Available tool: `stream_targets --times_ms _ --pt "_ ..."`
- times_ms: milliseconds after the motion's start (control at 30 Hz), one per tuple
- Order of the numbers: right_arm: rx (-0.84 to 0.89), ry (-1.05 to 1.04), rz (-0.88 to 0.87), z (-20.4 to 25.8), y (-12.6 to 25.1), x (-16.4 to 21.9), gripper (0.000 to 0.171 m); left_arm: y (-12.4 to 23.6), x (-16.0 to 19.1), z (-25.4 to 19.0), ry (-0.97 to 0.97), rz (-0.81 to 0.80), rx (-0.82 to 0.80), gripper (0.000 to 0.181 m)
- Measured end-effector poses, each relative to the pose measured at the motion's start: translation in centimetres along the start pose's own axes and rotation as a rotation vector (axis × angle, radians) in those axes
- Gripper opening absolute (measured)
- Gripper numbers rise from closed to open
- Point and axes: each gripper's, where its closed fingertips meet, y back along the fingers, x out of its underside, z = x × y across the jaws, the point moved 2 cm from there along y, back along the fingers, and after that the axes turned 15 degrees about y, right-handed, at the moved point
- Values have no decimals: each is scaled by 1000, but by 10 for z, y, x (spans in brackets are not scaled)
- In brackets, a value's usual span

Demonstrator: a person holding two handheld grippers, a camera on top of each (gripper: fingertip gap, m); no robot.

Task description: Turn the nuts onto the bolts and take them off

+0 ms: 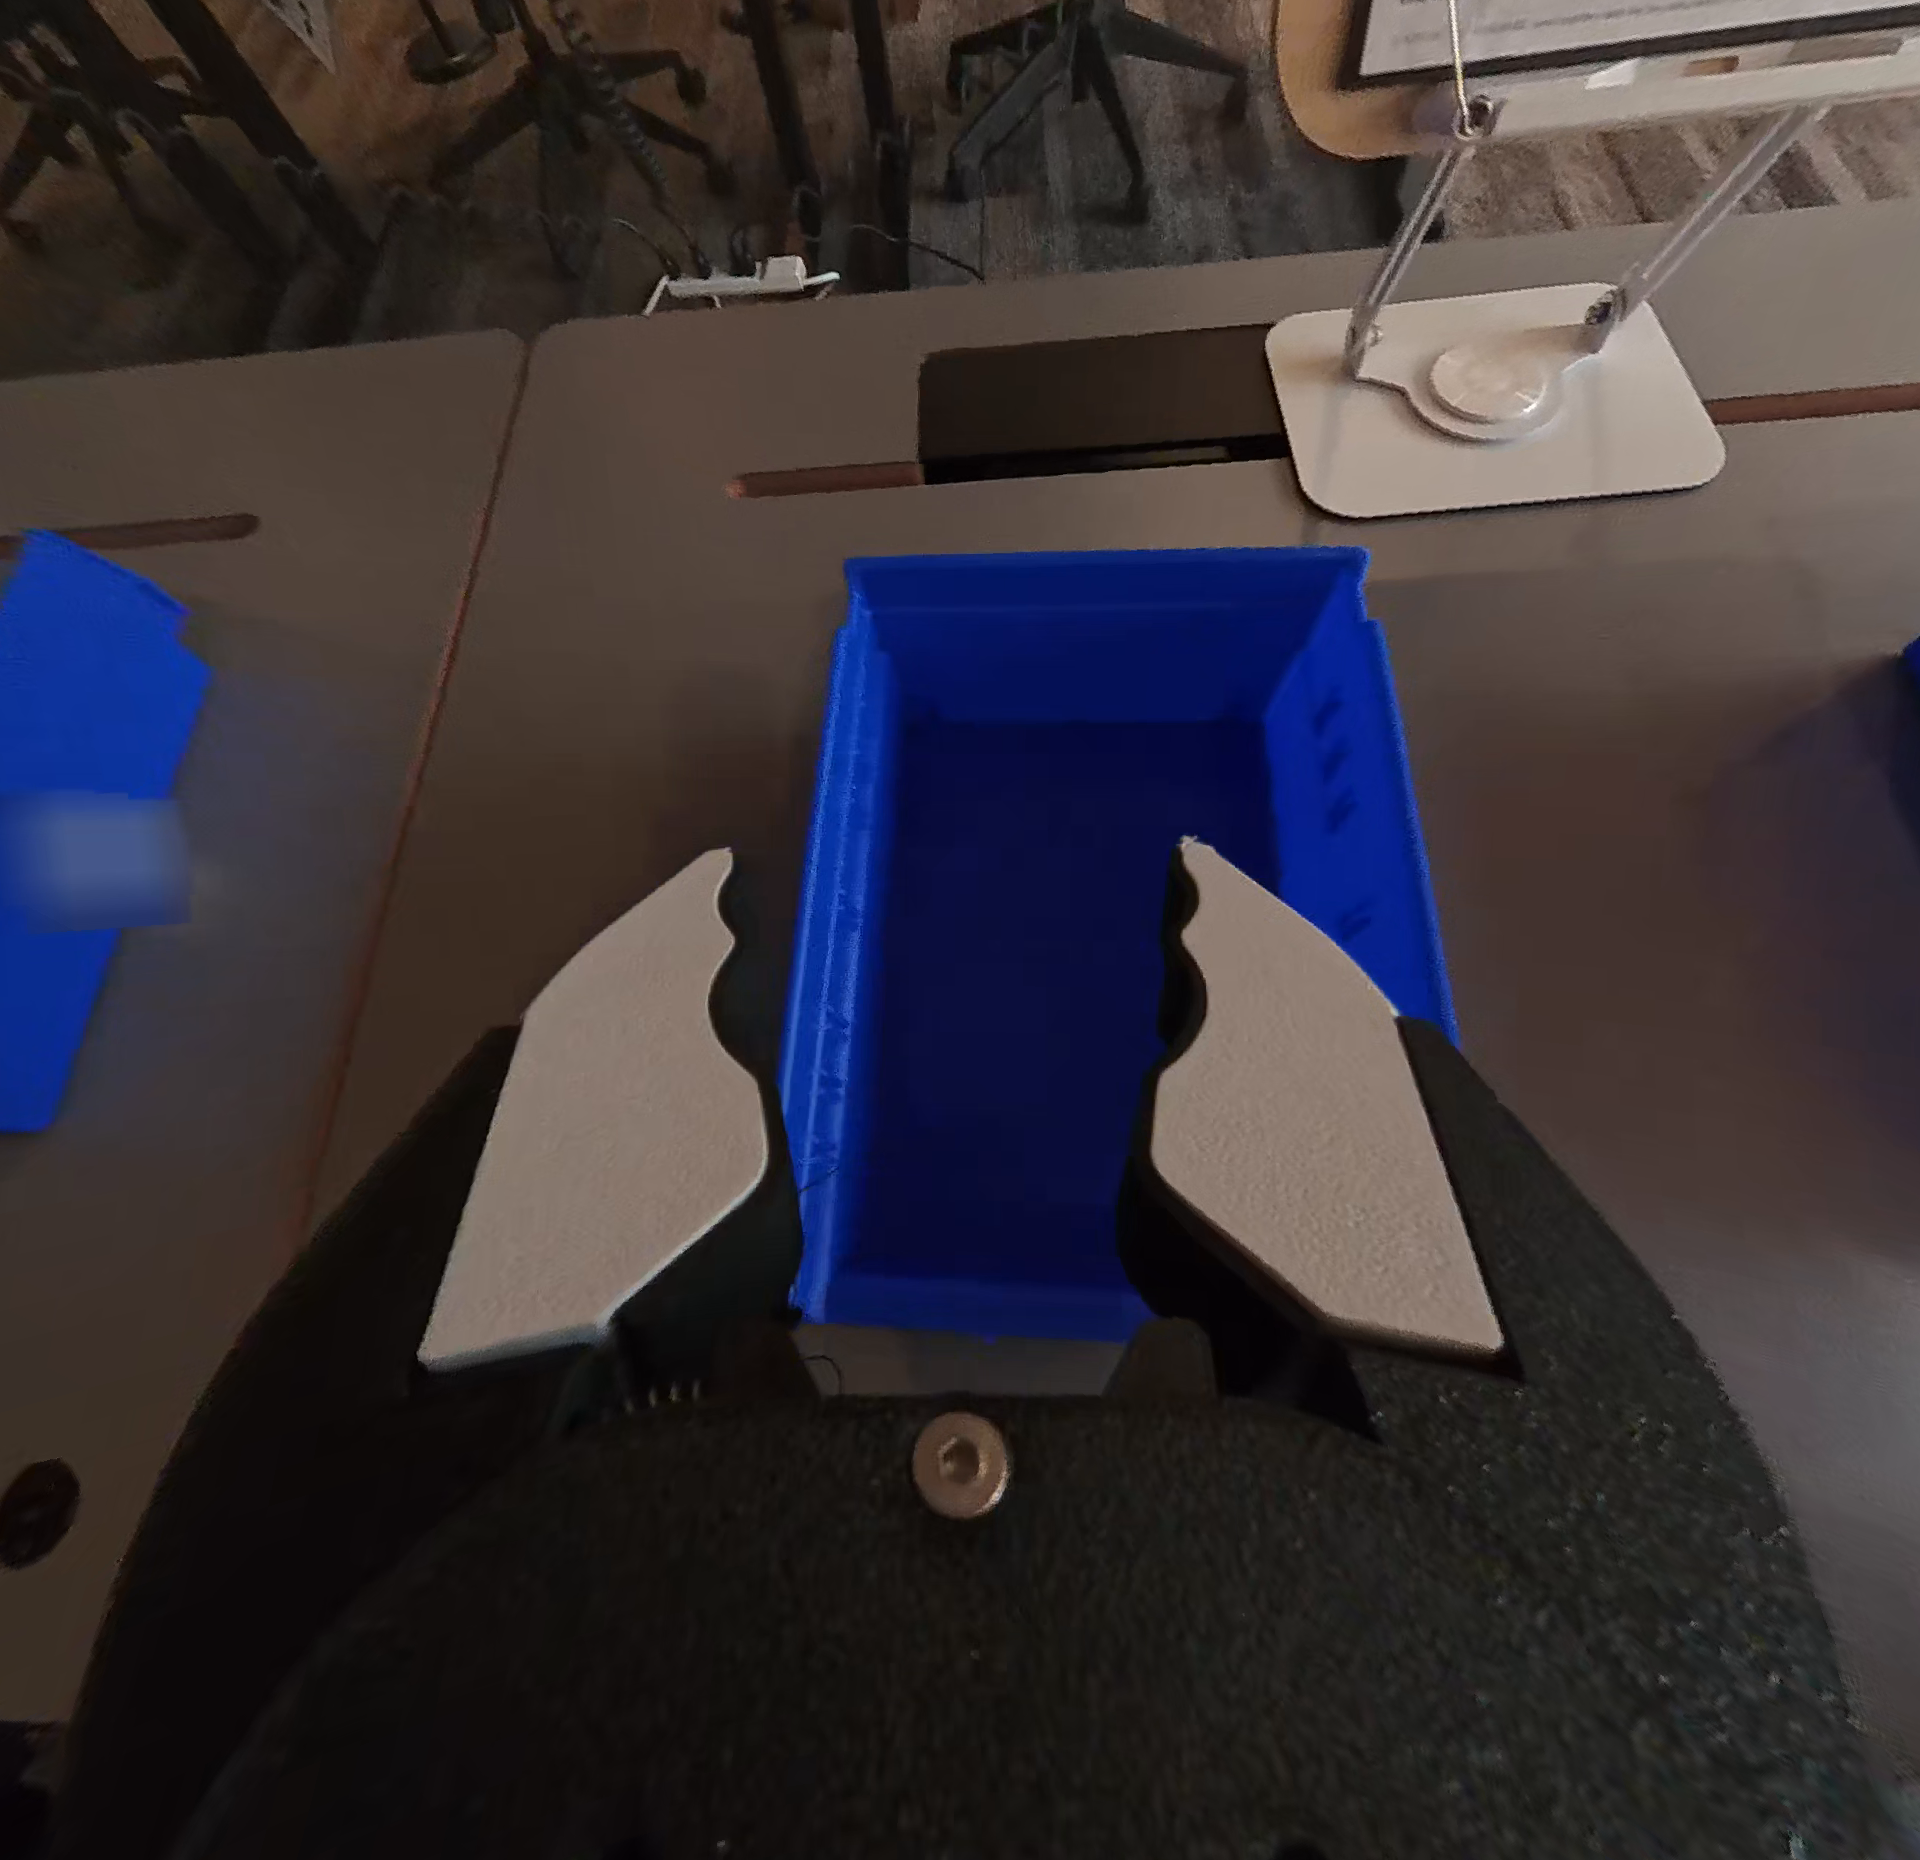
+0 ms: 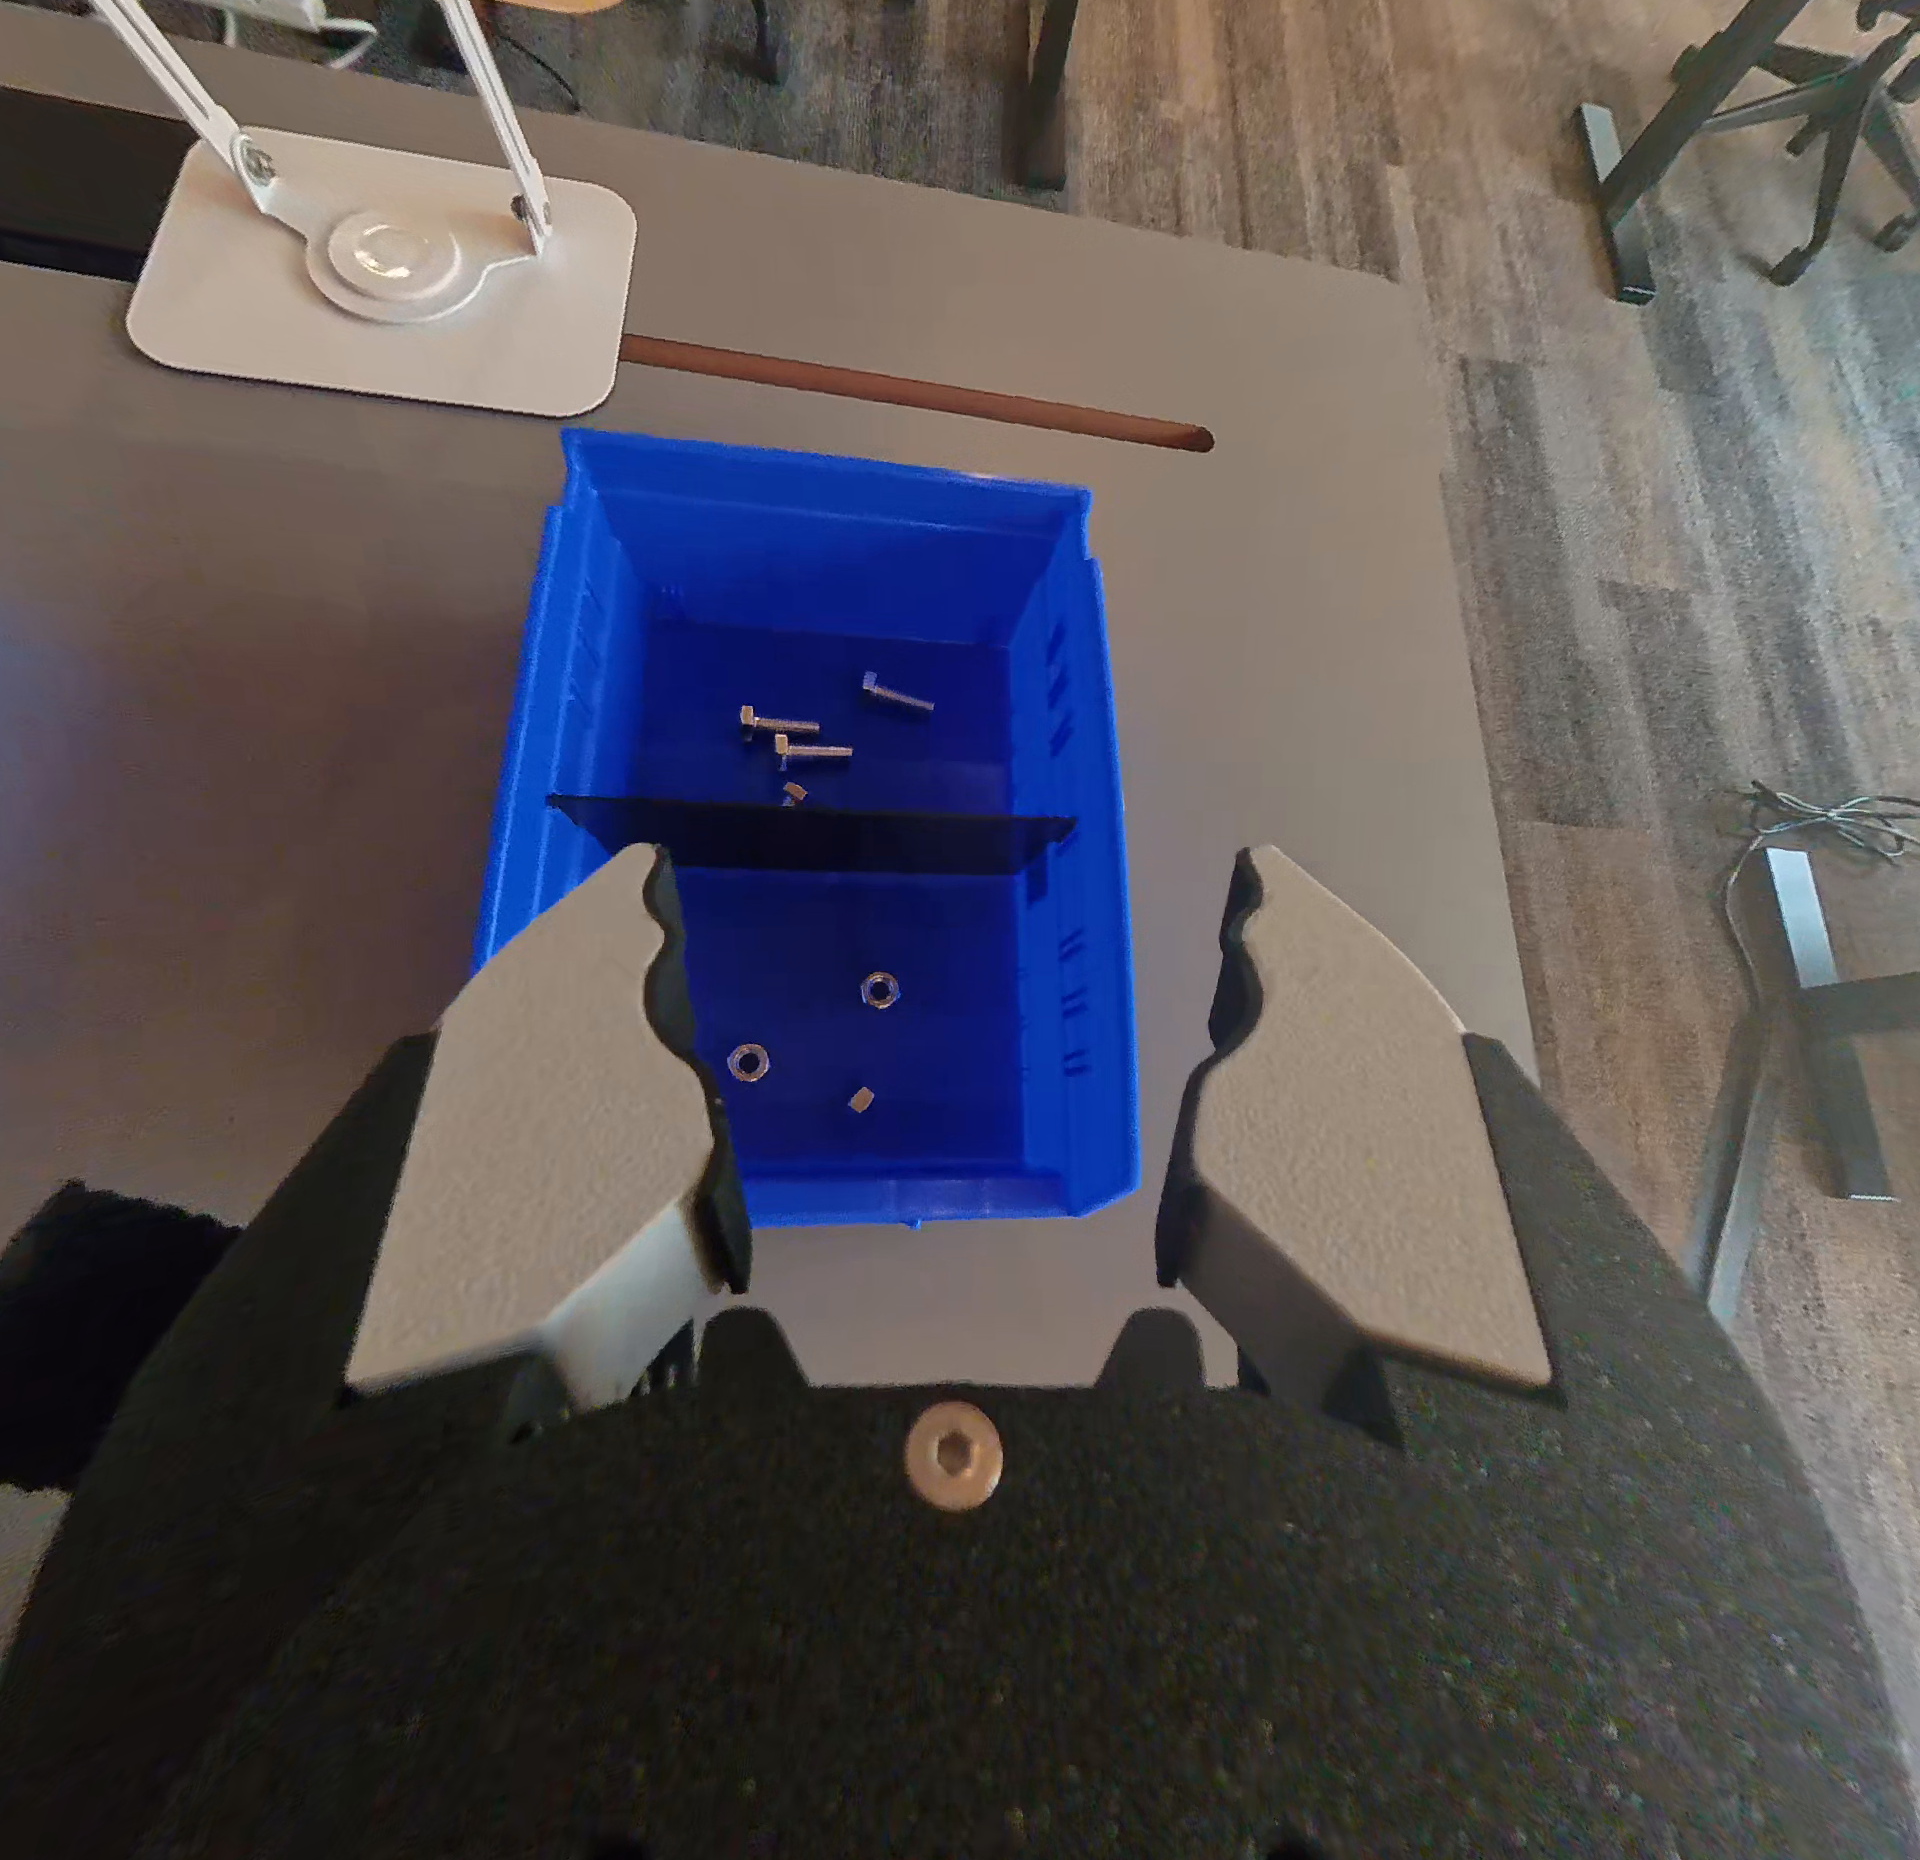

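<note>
In the right wrist view a blue bin has a dark divider across it. The far half holds three bolts and a small piece beside the divider. The near half holds three nuts. My right gripper is open and empty, above the bin's near half. In the left wrist view my left gripper is open and empty over a second blue bin, which looks empty inside.
A white stand base sits behind the bins; it also shows in the right wrist view. Another blue bin lies at the far left. The grey table ends at the right, with floor and chair legs beyond.
</note>
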Motion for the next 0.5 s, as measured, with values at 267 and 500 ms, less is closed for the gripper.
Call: stream_targets --times_ms 267,500 --pt "65 33 39 4 4 -18 99 3 -9 13 -3 -4 -15 69" --pt "99 70 13 13 0 -28 98 -4 -18 -2 -47 -60 -14 68"
